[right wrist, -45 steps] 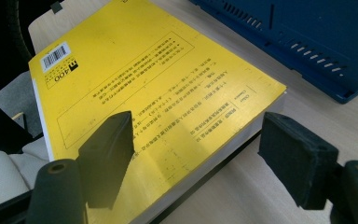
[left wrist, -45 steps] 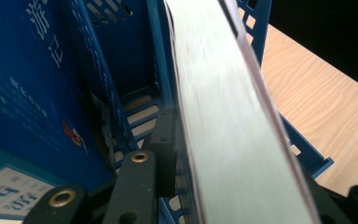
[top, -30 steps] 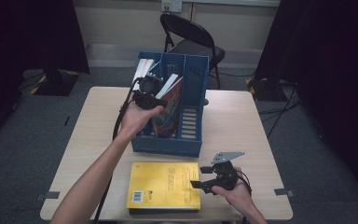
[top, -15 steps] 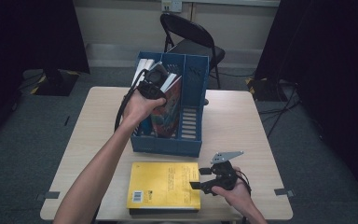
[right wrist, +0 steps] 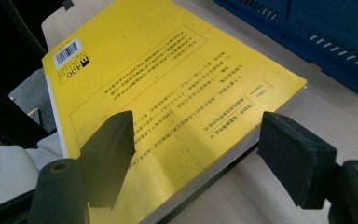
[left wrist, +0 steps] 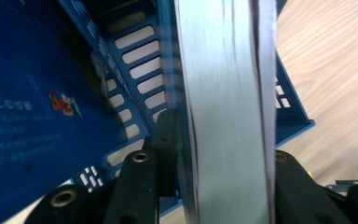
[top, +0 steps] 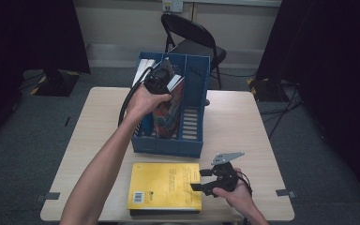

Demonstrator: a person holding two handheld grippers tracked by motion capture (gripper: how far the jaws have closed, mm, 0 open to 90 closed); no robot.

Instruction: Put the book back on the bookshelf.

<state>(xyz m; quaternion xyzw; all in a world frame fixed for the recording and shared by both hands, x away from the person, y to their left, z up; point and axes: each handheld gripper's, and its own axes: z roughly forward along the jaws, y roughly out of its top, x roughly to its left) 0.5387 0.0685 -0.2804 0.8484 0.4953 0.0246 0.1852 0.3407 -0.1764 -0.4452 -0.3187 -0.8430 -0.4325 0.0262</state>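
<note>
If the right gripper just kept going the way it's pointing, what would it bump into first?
Most likely the yellow book. The right gripper has its fingers open, one above the cover and one past the edge, so the book's near edge seems first in line.

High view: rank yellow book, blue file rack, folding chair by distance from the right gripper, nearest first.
From the right gripper:
1. Yellow book, flat on the table right beside its jaws.
2. Blue file rack, mid-table beyond the book.
3. Folding chair, on the floor past the table's far edge.

Black hand-held gripper (top: pixel 205 180), grey three-cornered plate, trailing black cable
</note>
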